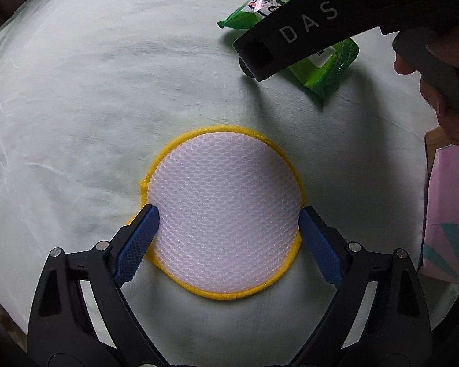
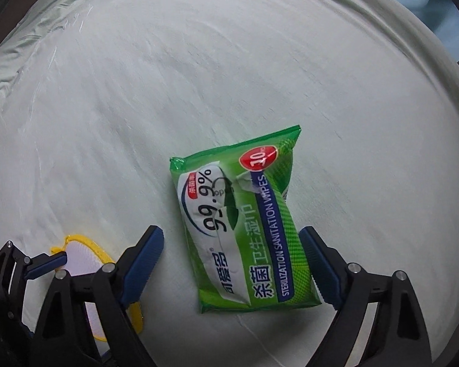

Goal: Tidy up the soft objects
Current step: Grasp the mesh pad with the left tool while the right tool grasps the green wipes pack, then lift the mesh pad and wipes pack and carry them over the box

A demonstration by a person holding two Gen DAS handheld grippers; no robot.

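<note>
Left tool (image 1: 228,214) spread wide, blue ribbed pads flanking a round white honeycomb-mesh pad (image 1: 224,214) with a yellow fabric rim, pads at or just beside that rim, contact not clear. Right tool (image 2: 231,235) likewise spread, straddling the lower half of a glossy, crinkled green wipes pack (image 2: 244,229), the right pad at its edge and the left pad apart from it. Both soft things flat on a pale, faintly creased sheet (image 2: 198,70), near each other, with a pink printed bag (image 1: 449,214) at the sheet's right edge.
</note>
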